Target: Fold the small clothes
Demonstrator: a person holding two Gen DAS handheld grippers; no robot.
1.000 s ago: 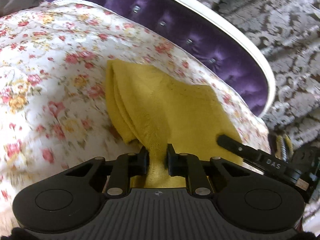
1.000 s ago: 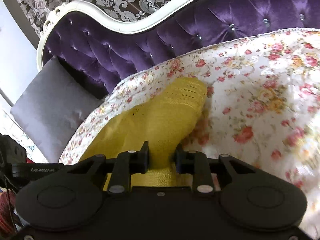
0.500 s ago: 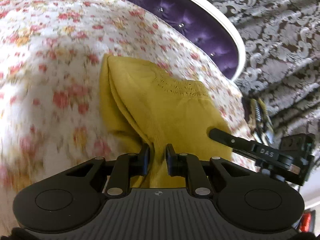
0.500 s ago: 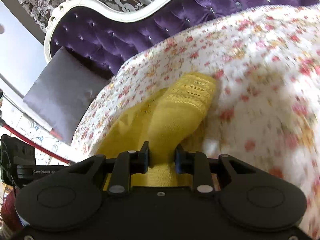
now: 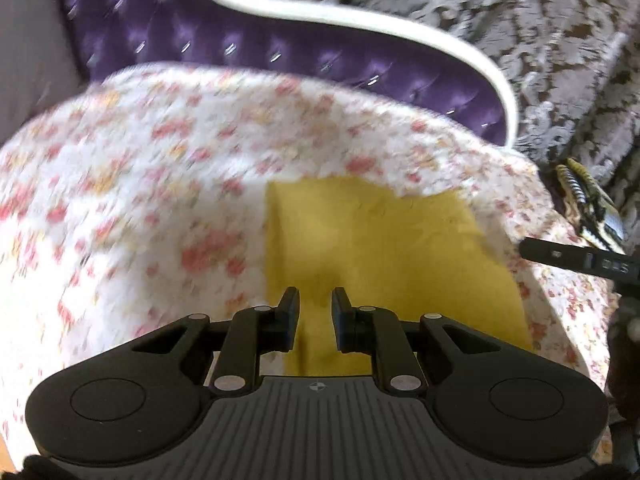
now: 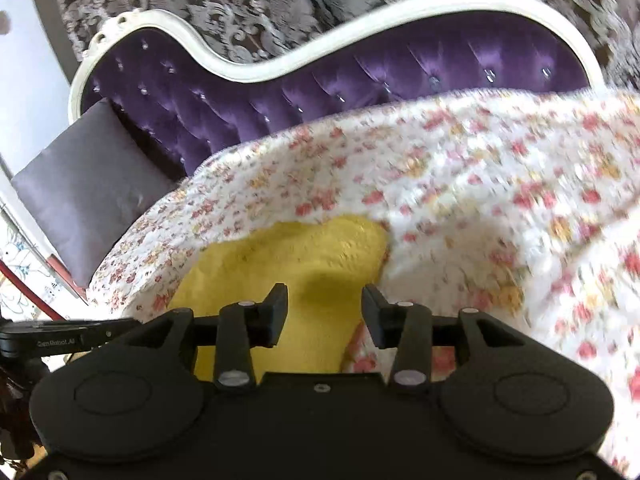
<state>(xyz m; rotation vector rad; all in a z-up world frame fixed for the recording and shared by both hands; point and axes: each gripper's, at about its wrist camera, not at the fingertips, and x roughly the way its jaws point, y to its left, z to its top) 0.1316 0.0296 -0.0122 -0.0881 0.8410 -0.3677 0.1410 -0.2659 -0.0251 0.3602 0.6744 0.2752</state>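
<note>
Purple sofa (image 6: 360,80) with white frame far ahead of both grippers; grey cushion (image 6: 80,184) off to the right gripper's left. Floral cover (image 5: 140,200) spread beneath, blurred. Yellow cloth (image 5: 380,248) flat on the cover, directly ahead of and under both grippers. Left gripper (image 5: 316,308) released, fingers slightly parted above the cloth, gripping nothing. Right gripper (image 6: 324,308) released, fingers wide apart over the cloth's right edge.
</note>
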